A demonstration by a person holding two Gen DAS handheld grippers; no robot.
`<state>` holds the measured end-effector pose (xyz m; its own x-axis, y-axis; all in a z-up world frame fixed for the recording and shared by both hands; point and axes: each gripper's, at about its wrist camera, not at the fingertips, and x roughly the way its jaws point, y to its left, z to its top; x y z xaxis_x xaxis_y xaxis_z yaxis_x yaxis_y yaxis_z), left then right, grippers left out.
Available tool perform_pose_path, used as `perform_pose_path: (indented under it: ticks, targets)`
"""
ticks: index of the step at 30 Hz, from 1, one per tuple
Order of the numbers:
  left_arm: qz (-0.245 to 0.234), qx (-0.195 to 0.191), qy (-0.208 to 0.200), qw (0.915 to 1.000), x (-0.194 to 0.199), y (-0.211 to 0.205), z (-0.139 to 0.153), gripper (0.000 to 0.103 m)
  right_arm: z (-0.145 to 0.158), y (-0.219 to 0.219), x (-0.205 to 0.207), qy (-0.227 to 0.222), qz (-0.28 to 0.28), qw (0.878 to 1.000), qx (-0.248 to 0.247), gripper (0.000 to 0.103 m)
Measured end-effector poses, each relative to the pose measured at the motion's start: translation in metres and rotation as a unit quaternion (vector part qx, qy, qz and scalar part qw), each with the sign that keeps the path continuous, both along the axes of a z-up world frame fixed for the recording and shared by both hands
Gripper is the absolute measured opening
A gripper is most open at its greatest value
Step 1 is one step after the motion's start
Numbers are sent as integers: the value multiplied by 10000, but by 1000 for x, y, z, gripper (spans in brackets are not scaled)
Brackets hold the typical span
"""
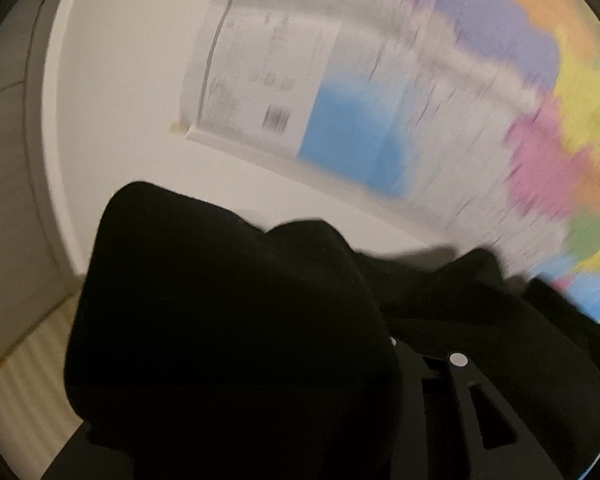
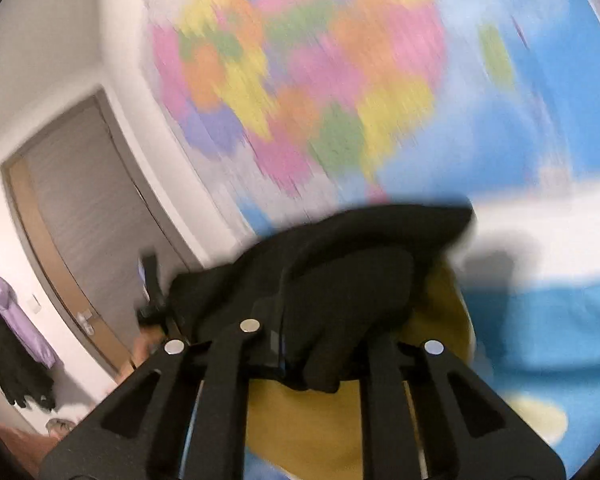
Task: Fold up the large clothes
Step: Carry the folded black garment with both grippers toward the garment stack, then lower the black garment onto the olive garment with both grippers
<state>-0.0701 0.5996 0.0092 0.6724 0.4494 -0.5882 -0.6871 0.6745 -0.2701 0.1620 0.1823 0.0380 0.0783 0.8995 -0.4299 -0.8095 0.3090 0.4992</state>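
A black garment hangs bunched in front of a white wall and hides most of my left gripper. Only its right finger shows, and the cloth looks clamped in the jaws. In the right wrist view the same black garment is gathered between the two fingers of my right gripper, whose tips are buried in the fabric. The cloth stretches away to the left towards the other gripper, which shows at its far edge. The picture is blurred.
A large coloured world map covers the wall behind; its white legend panel shows in the left view. A grey door stands at left, with purple clothing hanging beside it. Yellow fabric and light-blue bedding lie below the right gripper.
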Motion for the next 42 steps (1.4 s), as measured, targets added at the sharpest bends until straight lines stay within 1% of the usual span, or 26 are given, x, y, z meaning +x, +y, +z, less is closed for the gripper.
perform_pose_path:
  ticks: [2, 3, 4, 5, 6, 9, 11, 13, 15, 18, 20, 22, 24, 25, 26, 27, 29, 30, 31, 32, 33, 35, 37, 38, 39, 42]
  targets:
    - [62, -386, 363, 9986, 3, 11, -25, 45, -28, 6, -4, 137, 104, 9976, -664, 23]
    - [100, -506, 345, 9981, 1, 15, -32, 52, -28, 4, -4, 138, 119, 9977, -653, 27]
    - [111, -541, 172, 9983, -6, 16, -34, 56, -24, 0, -5, 136, 135, 9981, -582, 30]
    - [132, -527, 131, 9984, -11, 15, -32, 59, -18, -2, -4, 86, 130, 9983, -562, 32]
    - [206, -492, 164, 9984, -16, 14, -28, 67, -8, -5, -4, -42, 93, 9984, -553, 39]
    - [303, -246, 188, 9991, -31, 5, -15, 71, 19, -9, 1, -457, -69, 9978, -469, 51]
    - [676, -49, 187, 9975, -53, -6, 1, 75, 32, -12, 10, -578, -346, 9964, -524, 60]
    - [851, 85, -152, 9962, -73, -19, 17, 76, 33, -16, 16, -603, -389, 9963, -479, 68]
    - [759, 245, -460, 9958, -84, -33, 36, 77, 34, -2, 24, -539, -404, 9962, -561, 68]
    - [208, 631, -398, 9970, -69, -60, 52, 78, 22, 29, 27, -431, -183, 9949, -894, 67]
    - [-221, 813, -204, 9962, -44, -79, 52, 78, 14, 39, 23, -387, -176, 9933, -1075, 58]
    - [-414, 890, -57, 9952, -29, -91, 47, 78, 9, 45, 21, -490, -176, 9920, -1148, 33]
    - [-605, 915, 159, 9938, -3, -98, 39, 78, 13, 39, 19, -591, -344, 9919, -1068, 15]
    - [-680, 870, 299, 9934, 9, -99, 35, 78, 18, 32, 18, -702, -447, 9918, -973, 8]
    - [-666, 857, 505, 9928, 22, -98, 29, 77, 22, 28, 17, -810, -535, 9913, -894, 6]
    - [-558, 876, 686, 9922, 31, -93, 24, 72, 25, 18, 15, -911, -694, 9904, -777, 3]
    - [-341, 853, 1048, 9902, 47, -82, 14, 68, 20, 17, 18, -828, -641, 9908, -854, 3]
    - [-252, 717, 1142, 9905, 54, -74, 9, 67, 11, 22, 21, -713, -528, 9896, -1128, 3]
    - [-168, 653, 1177, 9908, 48, -71, 6, 67, 2, 26, 24, -597, -479, 9875, -1377, 6]
    - [-137, 622, 1188, 9909, 52, -68, 7, 67, -2, 25, 25, -571, -526, 9862, -1461, 9]
    - [-83, 615, 1202, 9908, 47, -68, 9, 67, 1, 23, 24, -583, -594, 9862, -1434, 15]
    - [-28, 592, 1080, 9924, 40, -71, 17, 67, 12, 17, 20, -635, -677, 9882, -1220, 19]
    - [-45, 642, 848, 9943, 34, -76, 27, 67, 29, 11, 9, -961, -816, 9869, -1007, 37]
    - [-56, 642, 792, 9948, 31, -80, 33, 67, 39, 10, 1, -1137, -767, 9868, -860, 42]
    - [-126, 686, 711, 9950, 28, -84, 38, 68, 44, 10, -5, -1224, -709, 9870, -762, 45]
    - [-293, 876, 556, 9942, 26, -103, 49, 68, 53, 21, -27, -1507, -288, 9860, -654, 45]
